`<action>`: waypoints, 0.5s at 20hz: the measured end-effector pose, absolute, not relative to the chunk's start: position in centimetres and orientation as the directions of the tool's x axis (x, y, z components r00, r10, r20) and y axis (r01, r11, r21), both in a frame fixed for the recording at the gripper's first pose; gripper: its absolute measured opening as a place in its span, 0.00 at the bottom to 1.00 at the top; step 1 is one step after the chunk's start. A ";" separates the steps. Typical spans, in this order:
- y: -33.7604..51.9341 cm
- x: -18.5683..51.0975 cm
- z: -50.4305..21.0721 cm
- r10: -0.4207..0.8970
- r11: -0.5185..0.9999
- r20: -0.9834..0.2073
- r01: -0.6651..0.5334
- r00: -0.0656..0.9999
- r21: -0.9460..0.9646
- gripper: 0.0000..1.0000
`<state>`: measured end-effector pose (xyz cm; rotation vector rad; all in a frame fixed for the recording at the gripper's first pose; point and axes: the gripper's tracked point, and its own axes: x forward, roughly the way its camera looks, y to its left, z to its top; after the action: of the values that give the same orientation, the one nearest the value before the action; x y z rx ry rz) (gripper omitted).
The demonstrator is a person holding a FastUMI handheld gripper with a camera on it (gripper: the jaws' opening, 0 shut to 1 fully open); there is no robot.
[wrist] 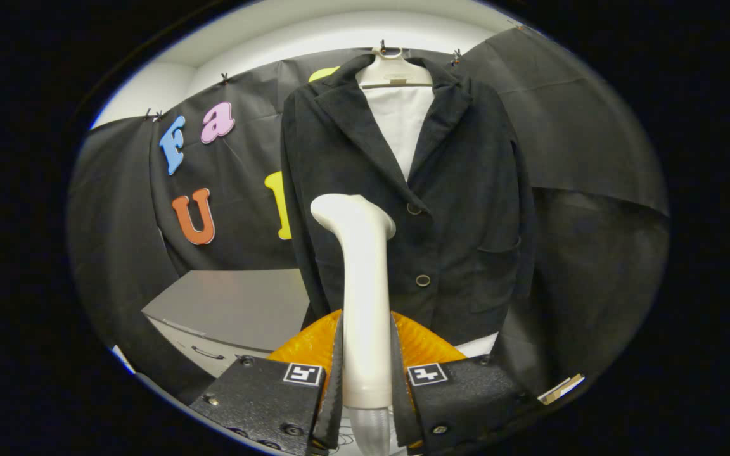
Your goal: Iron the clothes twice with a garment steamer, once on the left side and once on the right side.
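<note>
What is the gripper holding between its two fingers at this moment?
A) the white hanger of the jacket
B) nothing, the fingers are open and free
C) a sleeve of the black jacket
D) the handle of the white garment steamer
D: the gripper has both fingers pressed on the handle of the white garment steamer, which rises in front of the black jacket hanging beyond it.

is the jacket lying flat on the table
No, the jacket hangs on a hanger, beyond the steamer gripped in the claw.

The garment steamer (365, 297) stands upright between the fingers of the gripper (365, 386), pressed from both sides; beyond it the jacket (460, 209) hangs on a hanger (394, 71), a cabinet (232, 310) to its left
</note>
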<state>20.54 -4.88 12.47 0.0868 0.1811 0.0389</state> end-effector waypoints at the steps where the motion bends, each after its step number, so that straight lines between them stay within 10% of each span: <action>1: -5.0 20.6 12.0 0.046 0.995 -0.188 -0.029 0.981 0.091 0.36; 10: -5.7 20.8 7.0 0.041 0.995 -0.276 -0.013 0.960 0.101 0.36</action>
<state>20.80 -5.70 7.04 0.0986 0.2817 0.0275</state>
